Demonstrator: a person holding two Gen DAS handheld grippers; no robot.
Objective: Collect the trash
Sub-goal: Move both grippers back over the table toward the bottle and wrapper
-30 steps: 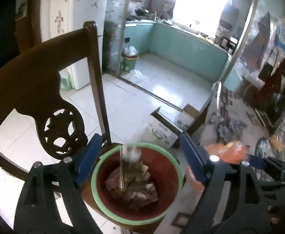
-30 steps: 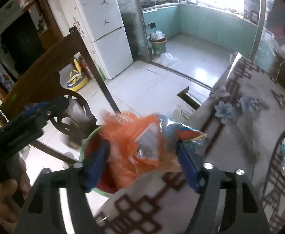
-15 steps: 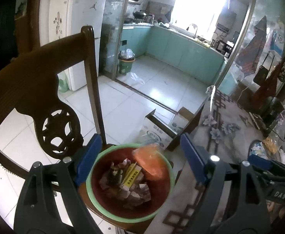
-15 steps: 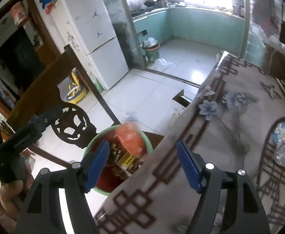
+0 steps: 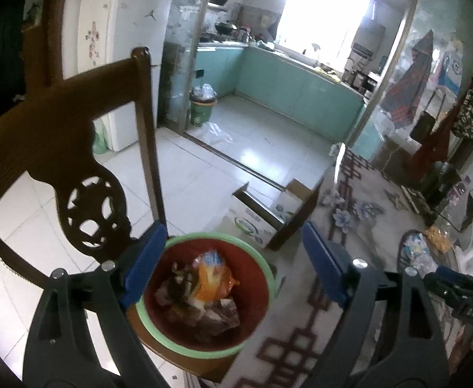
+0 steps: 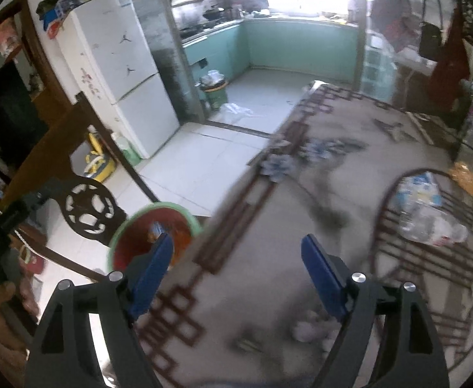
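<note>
A red bin with a green rim [image 5: 256,329] stands on a wooden chair seat beside the table. It holds crumpled trash and an orange snack bag [image 5: 212,279] on top. My left gripper [image 5: 233,268] is open and empty, held just above the bin. My right gripper [image 6: 236,271] is open and empty above the patterned tablecloth [image 6: 268,291]; the bin [image 6: 120,239] shows to its left. More trash lies on the table to the right: a clear plastic wrapper [image 6: 430,213] and a yellow wrapper [image 6: 469,177].
The dark carved chair back [image 5: 58,148] rises left of the bin. A cardboard box [image 5: 262,216] sits on the tiled floor by the table's corner. A white fridge [image 6: 120,74] and a green floor bin [image 6: 215,90] stand farther off.
The right gripper opened and let go of the orange bag, which fell into the red bin. The right gripper then swung right over the table. The left gripper stayed above the bin.
</note>
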